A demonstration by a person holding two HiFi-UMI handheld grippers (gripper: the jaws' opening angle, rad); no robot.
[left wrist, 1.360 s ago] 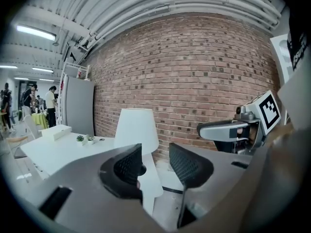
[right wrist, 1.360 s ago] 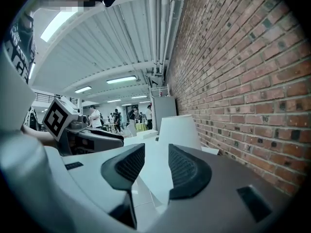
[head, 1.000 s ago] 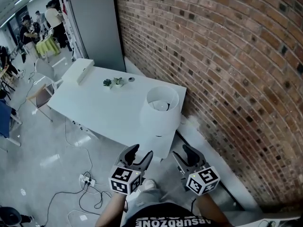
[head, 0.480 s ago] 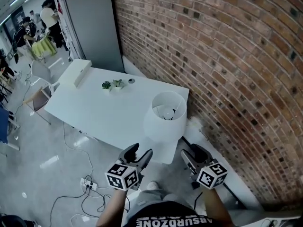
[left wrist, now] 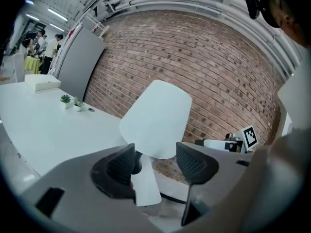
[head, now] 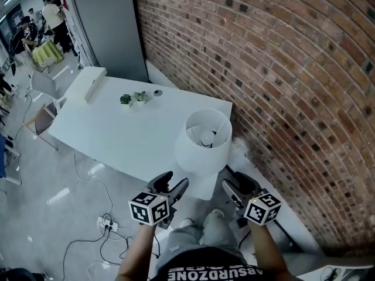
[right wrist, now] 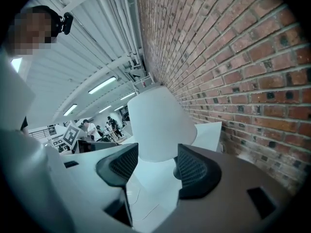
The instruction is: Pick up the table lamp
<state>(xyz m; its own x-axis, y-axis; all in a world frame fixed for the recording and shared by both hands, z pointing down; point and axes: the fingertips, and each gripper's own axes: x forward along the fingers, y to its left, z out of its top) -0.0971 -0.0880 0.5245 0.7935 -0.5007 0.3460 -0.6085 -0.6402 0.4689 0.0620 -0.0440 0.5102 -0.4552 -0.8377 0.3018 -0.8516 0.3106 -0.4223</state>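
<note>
The white table lamp (head: 204, 142), with a conical shade open at the top, stands on the near right corner of the white table (head: 123, 136), close to the brick wall. Both grippers hover just short of it, off the table's near edge. My left gripper (head: 170, 185) is open at the lamp's near left. In the left gripper view the shade (left wrist: 156, 118) and the white stem below it show beyond the open gripper (left wrist: 155, 161), untouched. My right gripper (head: 237, 184) is at the near right. Its jaws are opening, and the shade (right wrist: 158, 125) lies ahead of that gripper (right wrist: 156, 166), not between the pads.
The brick wall (head: 281, 86) runs along the table's right side. Two small potted plants (head: 133, 98) and a white box (head: 92, 84) sit at the table's far end. A grey panel (head: 111, 28) stands behind. Cables and a power strip (head: 105, 221) lie on the floor at left.
Both grippers have come down and closer to the lamp, the right one drifting right. The lamp now sits nearer in the head view. Nothing was taken hold of.
</note>
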